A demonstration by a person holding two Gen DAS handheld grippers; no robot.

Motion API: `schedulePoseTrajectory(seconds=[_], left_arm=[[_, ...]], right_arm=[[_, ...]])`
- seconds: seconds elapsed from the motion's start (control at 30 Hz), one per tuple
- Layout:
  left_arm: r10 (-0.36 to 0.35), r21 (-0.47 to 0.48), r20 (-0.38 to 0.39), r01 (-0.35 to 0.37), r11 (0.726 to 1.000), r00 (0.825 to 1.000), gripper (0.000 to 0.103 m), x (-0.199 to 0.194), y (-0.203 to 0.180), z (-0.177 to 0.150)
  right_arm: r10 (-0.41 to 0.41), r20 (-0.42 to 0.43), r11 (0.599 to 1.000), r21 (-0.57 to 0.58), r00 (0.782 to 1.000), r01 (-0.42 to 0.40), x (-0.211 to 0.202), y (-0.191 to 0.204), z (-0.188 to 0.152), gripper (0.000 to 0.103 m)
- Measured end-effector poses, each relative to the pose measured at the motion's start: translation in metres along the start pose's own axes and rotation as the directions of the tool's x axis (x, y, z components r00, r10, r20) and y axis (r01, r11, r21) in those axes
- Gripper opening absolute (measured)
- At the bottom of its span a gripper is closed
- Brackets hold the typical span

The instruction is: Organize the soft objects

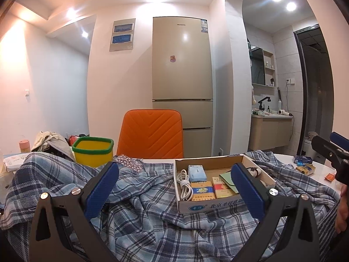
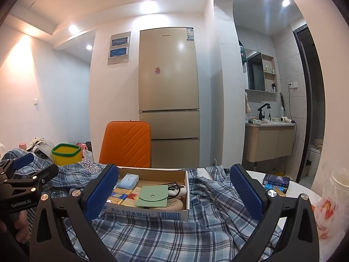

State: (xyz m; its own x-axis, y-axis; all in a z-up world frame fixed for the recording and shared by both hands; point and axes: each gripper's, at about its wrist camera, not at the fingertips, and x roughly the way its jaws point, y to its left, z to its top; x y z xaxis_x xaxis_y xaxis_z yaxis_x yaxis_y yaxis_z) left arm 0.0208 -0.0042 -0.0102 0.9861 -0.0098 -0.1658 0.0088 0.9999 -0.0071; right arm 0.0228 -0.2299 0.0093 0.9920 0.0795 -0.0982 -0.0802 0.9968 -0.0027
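A crumpled blue plaid cloth [image 1: 152,214] covers the table; it also shows in the right wrist view [image 2: 196,229]. A shallow cardboard box [image 1: 220,204] sits on it, holding a white cable [image 1: 184,184], a blue tissue pack [image 1: 196,172], cigarette packs [image 1: 201,190] and a green pouch [image 2: 152,195]. My left gripper [image 1: 174,187] is open and empty, hovering above the cloth, its fingers either side of the box's near edge. My right gripper [image 2: 174,190] is open and empty over the cloth just right of the box [image 2: 152,214].
A yellow tub with a green rim [image 1: 93,150] stands at the back left, beside a heap of beige cloth [image 1: 52,142]. An orange chair [image 1: 150,133] is behind the table. Small boxes [image 2: 276,182] and a plastic bag [image 2: 331,207] lie at the right.
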Motion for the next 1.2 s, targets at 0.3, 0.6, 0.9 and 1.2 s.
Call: schedulePoseTrajectory(seconds=[0.3, 0.6, 0.9, 1.2], left_arm=[[0.0, 0.001, 0.003, 0.0, 1.0, 1.0, 0.102, -0.0008, 0.0001, -0.0001], [0.004, 0.002, -0.003, -0.004, 1.0, 1.0, 0.102, -0.0005, 0.0018, -0.0009], [0.019, -0.004, -0.03, -0.019, 1.0, 0.999, 0.102, 0.0054, 0.0051, -0.0003], [0.022, -0.002, -0.037, -0.023, 1.0, 0.999, 0.102, 0.0056, 0.0039, -0.001]], right_arm=[[0.0, 0.0, 1.0, 0.0, 1.0, 0.0, 0.0, -0.0001, 0.0001, 0.103], [-0.001, 0.0, 1.0, -0.002, 1.0, 0.001, 0.0, 0.0003, 0.0003, 0.103], [0.001, -0.005, 1.0, 0.0, 1.0, -0.001, -0.0001, -0.0005, -0.0006, 0.103], [0.001, -0.005, 1.0, 0.001, 1.0, -0.001, -0.0001, -0.0004, -0.0005, 0.103]])
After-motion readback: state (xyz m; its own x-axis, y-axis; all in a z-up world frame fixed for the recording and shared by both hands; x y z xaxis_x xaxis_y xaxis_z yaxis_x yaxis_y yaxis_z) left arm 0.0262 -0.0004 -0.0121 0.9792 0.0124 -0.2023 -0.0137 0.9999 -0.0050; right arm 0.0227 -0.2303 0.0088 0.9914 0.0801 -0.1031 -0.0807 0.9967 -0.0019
